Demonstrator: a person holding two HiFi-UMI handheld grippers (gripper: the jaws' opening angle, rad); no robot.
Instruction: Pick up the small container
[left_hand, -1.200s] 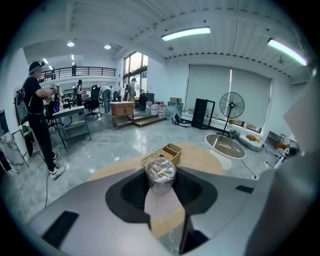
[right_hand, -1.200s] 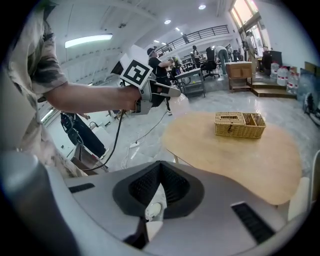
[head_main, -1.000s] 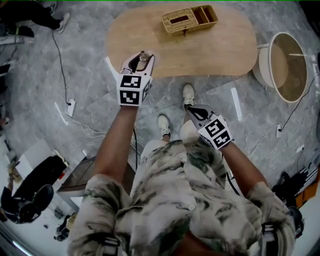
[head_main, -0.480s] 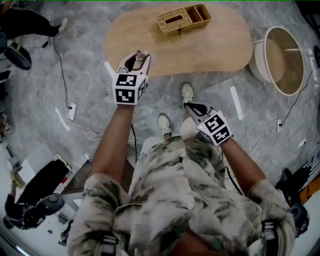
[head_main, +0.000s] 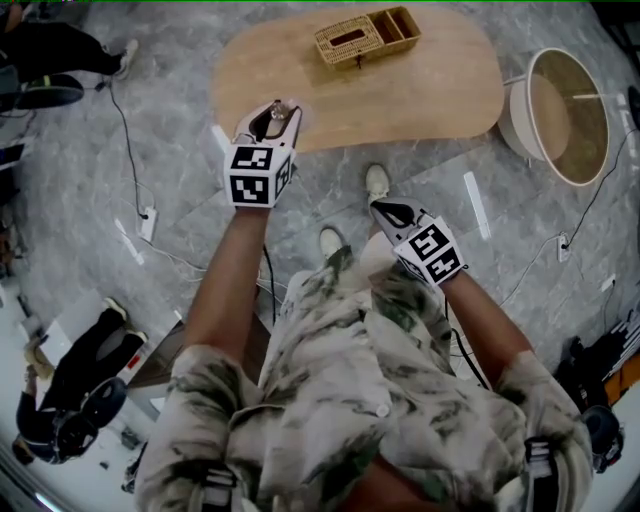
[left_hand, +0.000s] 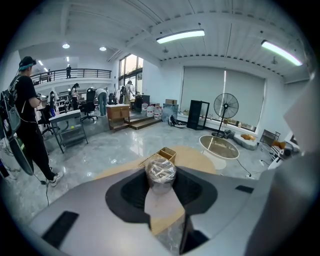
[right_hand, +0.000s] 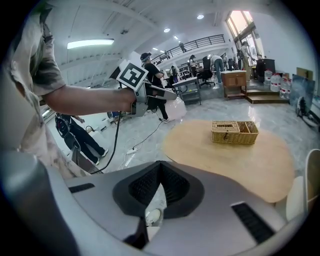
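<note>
Above the near edge of the wooden table (head_main: 420, 95), the left gripper (head_main: 270, 120) clamps the small container (left_hand: 160, 172), slightly higher than a second ago: pickup looks done. The right gripper (head_main: 383, 209), off the table, is closed and empty.

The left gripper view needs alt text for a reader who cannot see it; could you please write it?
The left gripper is closed on a small clear container with pale contents. Beyond it, a wicker basket sits on an oval wooden table in a large, bright office with a glossy floor.
</note>
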